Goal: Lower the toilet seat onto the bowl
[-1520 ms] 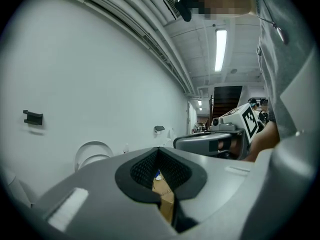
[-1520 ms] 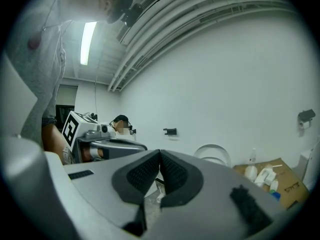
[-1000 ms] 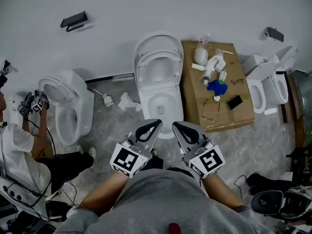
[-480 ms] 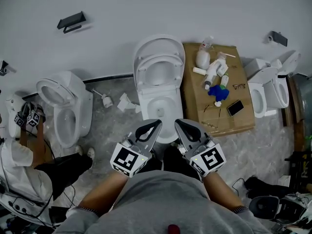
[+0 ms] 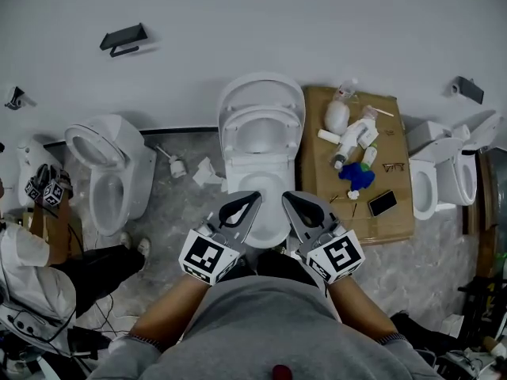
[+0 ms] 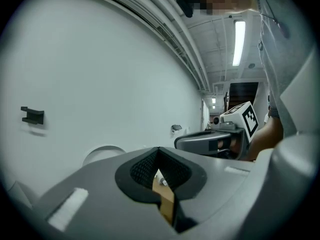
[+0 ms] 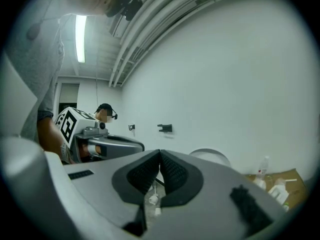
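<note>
The white toilet (image 5: 262, 158) stands against the wall at the middle of the head view. Its seat ring (image 5: 261, 130) and lid (image 5: 261, 92) are raised upright, and the bowl (image 5: 266, 206) is uncovered. My left gripper (image 5: 252, 199) and right gripper (image 5: 287, 199) are side by side over the bowl's front rim, both shut with nothing in them. In the left gripper view the shut left gripper (image 6: 159, 152) points at the wall, with the lid (image 6: 102, 154) low on the left. The right gripper view has the shut right gripper (image 7: 160, 154) and the lid (image 7: 210, 156) beyond it.
A cardboard sheet (image 5: 396, 216) right of the toilet carries bottles (image 5: 353, 137), a blue object and a phone (image 5: 382, 203). Other toilets stand at the left (image 5: 107, 172) and the right (image 5: 444, 182). A person (image 5: 36, 248) crouches at the far left. Small parts (image 5: 176, 165) lie on the floor.
Both grippers have moved forward toward the toilet, still shut. In the head view the toilet and the cardboard have slid down, and the bowl's front now lies under the gripper tips.
</note>
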Demonstrator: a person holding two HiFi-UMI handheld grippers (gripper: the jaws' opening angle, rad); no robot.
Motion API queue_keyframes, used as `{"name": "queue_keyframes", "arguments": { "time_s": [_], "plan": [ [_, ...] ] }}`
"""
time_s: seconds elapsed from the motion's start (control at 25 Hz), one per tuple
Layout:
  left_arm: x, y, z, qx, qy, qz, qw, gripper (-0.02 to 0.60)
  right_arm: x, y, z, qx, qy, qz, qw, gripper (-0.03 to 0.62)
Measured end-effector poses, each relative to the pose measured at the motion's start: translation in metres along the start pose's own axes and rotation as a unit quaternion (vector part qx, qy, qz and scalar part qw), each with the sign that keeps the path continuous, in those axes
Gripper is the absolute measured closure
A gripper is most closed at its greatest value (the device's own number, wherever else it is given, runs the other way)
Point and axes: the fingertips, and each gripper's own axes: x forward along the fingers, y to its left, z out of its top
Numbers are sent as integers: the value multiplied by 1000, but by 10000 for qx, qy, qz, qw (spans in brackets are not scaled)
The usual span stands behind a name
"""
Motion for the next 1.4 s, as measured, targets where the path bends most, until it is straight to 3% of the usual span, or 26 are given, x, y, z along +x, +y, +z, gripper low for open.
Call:
{"name": "queue_keyframes", "arguments": {
  "time_s": [0.48,0.84,1.12,1.4],
  "plan": [
    [72,45,1,303,201,360,9987,572,34,-68,-11,38,121,447,9989,579],
    [94,93,-20,419,428,239,9979,572,76,-92,-24,101,286,193,9994,579],
    [115,130,-45,678,847,75,9941,571,107,-102,-34,216,325,2,9992,579],
    [148,168,-82,964,1615,-111,9821,541,125,-110,-51,430,419,-157,9981,579]
  ]
}}
